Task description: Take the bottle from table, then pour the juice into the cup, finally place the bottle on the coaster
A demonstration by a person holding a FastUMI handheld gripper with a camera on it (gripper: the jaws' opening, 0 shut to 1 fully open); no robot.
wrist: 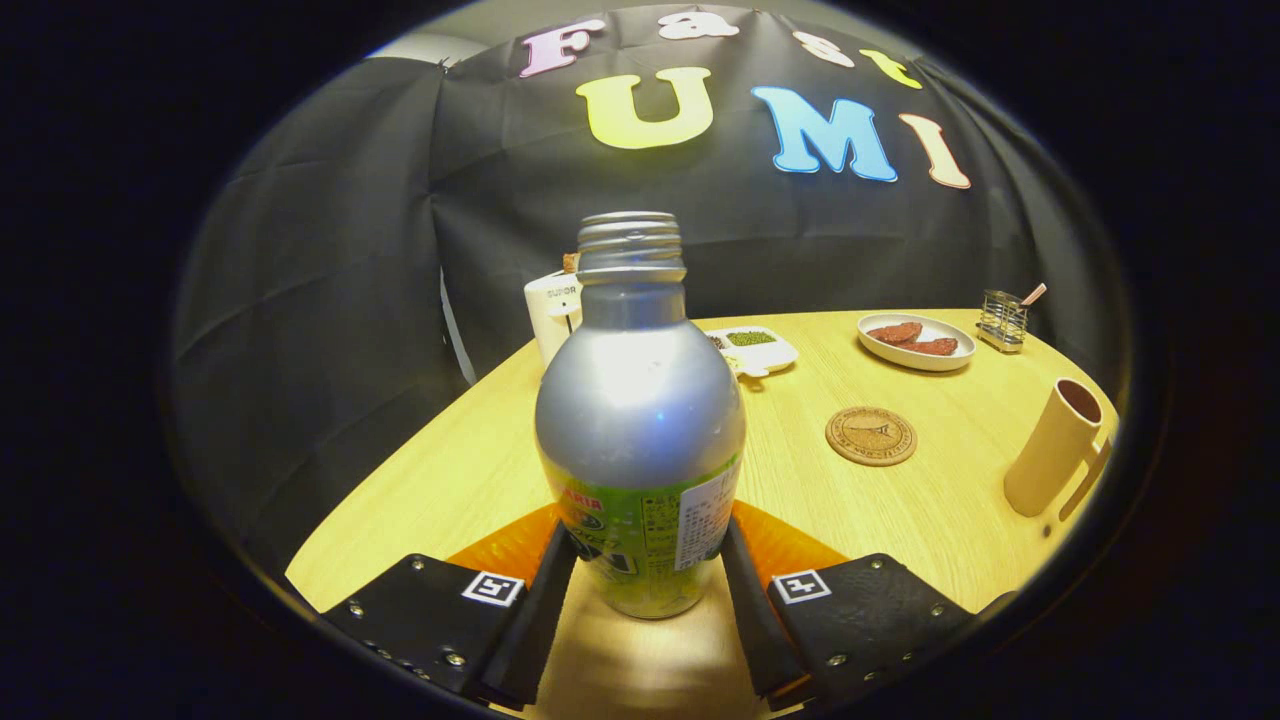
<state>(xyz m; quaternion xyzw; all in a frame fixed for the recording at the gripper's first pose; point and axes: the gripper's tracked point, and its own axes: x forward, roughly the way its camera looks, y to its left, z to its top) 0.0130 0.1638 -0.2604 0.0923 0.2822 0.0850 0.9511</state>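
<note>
Gripper (640, 590) fingers clamp a silver bottle (640, 400) from both sides at its labelled lower body – the bottle stands upright (cap off, threaded neck bare) near the table's (930, 520) front edge. Beyond it to the right lies a round cork coaster (871, 436); a tall beige cup (1055, 445) stands at the right edge. 2 dishes sit toward the far edge: a white tray (755, 350) and a plate (915, 342).
</note>
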